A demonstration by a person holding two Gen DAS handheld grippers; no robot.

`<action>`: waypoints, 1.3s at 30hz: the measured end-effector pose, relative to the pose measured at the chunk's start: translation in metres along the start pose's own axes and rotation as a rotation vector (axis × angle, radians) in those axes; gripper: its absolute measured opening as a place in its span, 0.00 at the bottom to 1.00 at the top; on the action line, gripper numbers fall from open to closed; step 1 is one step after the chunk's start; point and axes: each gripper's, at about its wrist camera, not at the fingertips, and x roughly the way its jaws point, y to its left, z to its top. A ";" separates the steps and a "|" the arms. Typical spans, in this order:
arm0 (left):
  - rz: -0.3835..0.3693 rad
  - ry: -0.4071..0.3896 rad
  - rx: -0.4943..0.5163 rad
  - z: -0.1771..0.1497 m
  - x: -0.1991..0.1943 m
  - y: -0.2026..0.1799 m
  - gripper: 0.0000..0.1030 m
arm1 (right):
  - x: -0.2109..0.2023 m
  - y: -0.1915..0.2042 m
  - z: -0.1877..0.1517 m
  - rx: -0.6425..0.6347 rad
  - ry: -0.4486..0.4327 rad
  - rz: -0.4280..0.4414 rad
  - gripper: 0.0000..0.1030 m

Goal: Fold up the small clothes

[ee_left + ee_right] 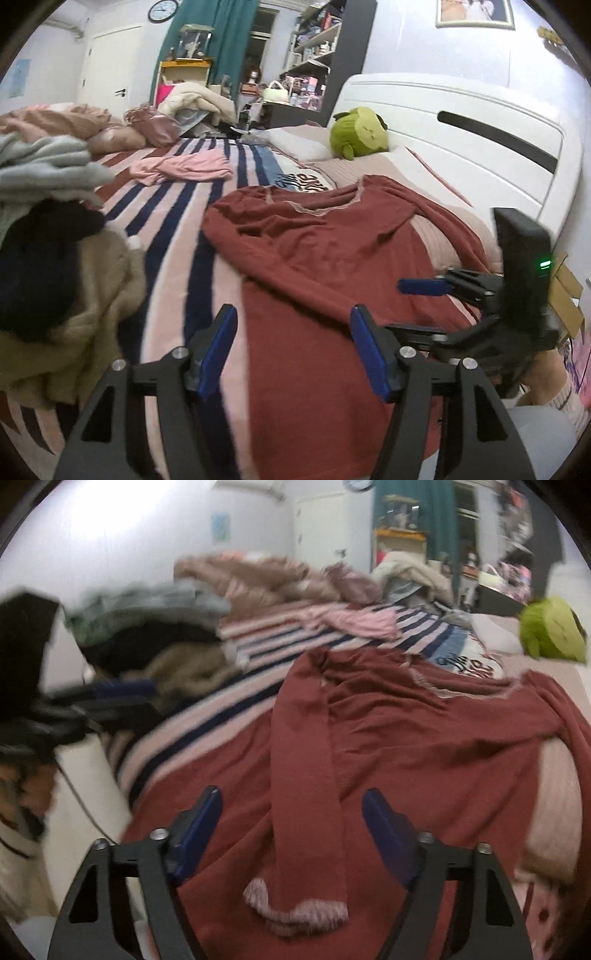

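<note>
Over red top point(332, 258), left hand-held gripper point(291, 343) half open, empty

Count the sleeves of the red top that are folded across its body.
1: the red top has one sleeve lying down over its front; the other sleeve trails off to the side, unfolded.

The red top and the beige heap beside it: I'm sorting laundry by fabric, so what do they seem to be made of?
The red top looks like a soft, matte knit, perhaps cotton jersey: it creases finely, lies limp, and has pale ribbed cuffs. The beige heap looks like nubby fleece or sherpa, going by its bumpy, curly pile. Fibre content cannot be told by sight.
</note>
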 end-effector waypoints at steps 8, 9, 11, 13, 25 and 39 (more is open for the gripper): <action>-0.008 -0.023 -0.028 -0.010 -0.009 0.022 0.58 | 0.044 -0.016 0.012 0.051 0.091 -0.047 0.02; -0.004 -0.027 -0.026 -0.009 -0.009 0.024 0.58 | 0.040 -0.020 0.015 0.074 0.073 -0.047 0.01; -0.004 -0.033 -0.026 -0.008 -0.010 0.028 0.58 | 0.027 -0.033 0.021 0.116 0.037 -0.071 0.01; -0.009 -0.038 -0.025 -0.004 -0.010 0.031 0.58 | 0.018 -0.040 0.026 0.138 0.022 -0.097 0.00; -0.004 0.019 -0.023 0.000 0.021 0.032 0.58 | -0.024 -0.098 -0.025 0.316 0.067 -0.136 0.03; -0.001 0.044 -0.010 -0.001 0.025 0.018 0.60 | -0.015 -0.050 -0.045 0.146 0.083 -0.166 0.03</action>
